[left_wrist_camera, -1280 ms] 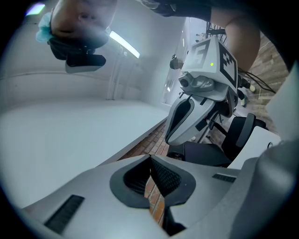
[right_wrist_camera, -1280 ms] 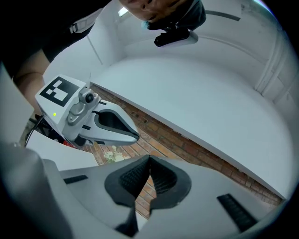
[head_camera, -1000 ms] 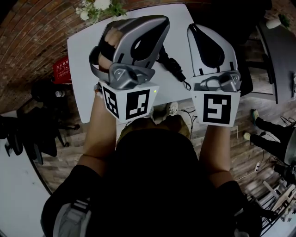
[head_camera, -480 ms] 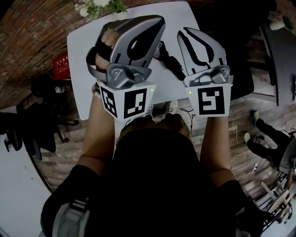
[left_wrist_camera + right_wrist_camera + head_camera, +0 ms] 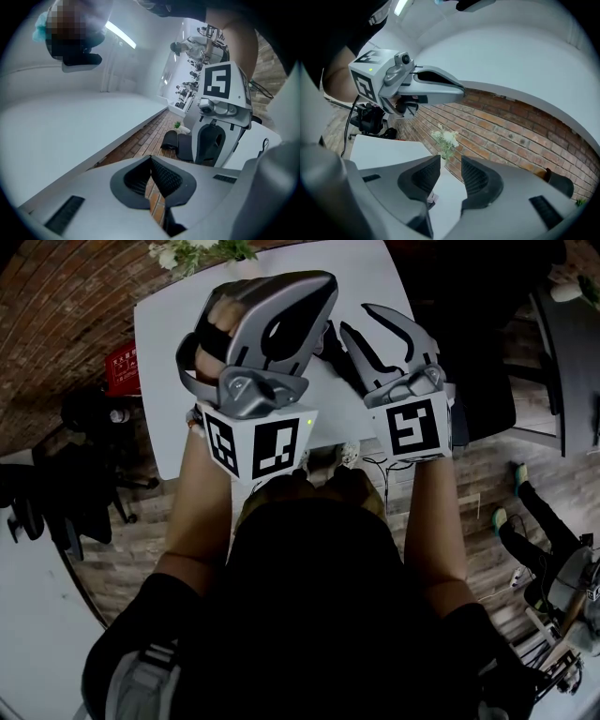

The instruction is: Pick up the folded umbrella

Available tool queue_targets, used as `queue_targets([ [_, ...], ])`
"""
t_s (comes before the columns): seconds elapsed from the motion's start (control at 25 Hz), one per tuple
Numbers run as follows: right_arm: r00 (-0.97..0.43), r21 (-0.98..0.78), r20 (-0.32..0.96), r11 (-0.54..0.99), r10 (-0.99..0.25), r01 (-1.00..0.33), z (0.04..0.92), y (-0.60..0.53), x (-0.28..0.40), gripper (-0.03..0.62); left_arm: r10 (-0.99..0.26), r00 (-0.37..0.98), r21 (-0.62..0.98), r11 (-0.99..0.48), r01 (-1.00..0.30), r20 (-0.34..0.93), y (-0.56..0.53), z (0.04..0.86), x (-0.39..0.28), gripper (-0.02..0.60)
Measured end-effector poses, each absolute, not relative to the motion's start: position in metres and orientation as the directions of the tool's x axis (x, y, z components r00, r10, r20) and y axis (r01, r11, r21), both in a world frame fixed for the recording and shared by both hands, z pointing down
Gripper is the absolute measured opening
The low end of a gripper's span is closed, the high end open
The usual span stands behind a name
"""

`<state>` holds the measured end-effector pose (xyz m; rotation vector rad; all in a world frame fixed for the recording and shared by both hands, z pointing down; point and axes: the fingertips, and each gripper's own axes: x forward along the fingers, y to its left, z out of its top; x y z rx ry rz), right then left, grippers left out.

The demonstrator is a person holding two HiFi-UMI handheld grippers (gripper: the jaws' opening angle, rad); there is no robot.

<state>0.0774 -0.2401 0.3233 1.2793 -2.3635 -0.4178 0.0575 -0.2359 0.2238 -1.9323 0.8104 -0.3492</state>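
Right tongs (image 5: pixel 451 174), jaws just opening and empty, slant down over the table (image 5: pixel 159 343).

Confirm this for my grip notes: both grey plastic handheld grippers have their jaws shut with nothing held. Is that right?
Not both. The grey plastic left gripper is shut and empty, but the right gripper has its jaws apart. They have just been opening, and nothing is between them. The right gripper view shows this.

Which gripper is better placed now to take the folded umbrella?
Probably right. On the right gripper the jaws have just been opening, nothing between them, and it sits beside the folded umbrella. The left gripper is shut.
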Motion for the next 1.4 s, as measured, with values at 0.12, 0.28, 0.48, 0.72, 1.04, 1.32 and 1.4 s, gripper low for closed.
queue_targets([
  [0.12,-0.494,0.419,0.243,0.55,-0.835,-0.723,0.338,-0.243,0.078,0.158,-0.664,0.741,-0.869,-0.307,-0.387,-0.095,-0.237,0.225,0.062,0.014],
  [0.28,-0.494,0.377,0.292,0.573,-0.819,-0.727,0.365,-0.246,0.079,0.172,-0.668,0.739,-0.865,-0.313,-0.391,-0.093,-0.239,0.227,0.063,0.014],
  [0.48,-0.503,0.324,0.341,0.601,-0.794,-0.73,0.392,-0.247,0.077,0.187,-0.673,0.734,-0.862,-0.318,-0.396,-0.089,-0.241,0.229,0.062,0.014],
  [0.72,-0.517,0.261,0.401,0.635,-0.756,-0.727,0.42,-0.245,0.077,0.21,-0.676,0.732,-0.86,-0.321,-0.397,-0.085,-0.24,0.231,0.062,0.014],
  [1.04,-0.534,0.205,0.461,0.67,-0.709,-0.713,0.448,-0.242,0.071,0.244,-0.685,0.725,-0.855,-0.332,-0.399,-0.073,-0.241,0.237,0.057,0.014],
  [1.32,-0.533,0.156,0.525,0.691,-0.663,-0.706,0.48,-0.238,0.071,0.264,-0.688,0.723,-0.851,-0.344,-0.397,-0.06,-0.238,0.244,0.058,0.014],
  [1.4,-0.525,0.152,0.548,0.695,-0.651,-0.703,0.489,-0.237,0.071,0.272,-0.688,0.724,-0.85,-0.348,-0.395,-0.055,-0.238,0.247,0.057,0.014],
])
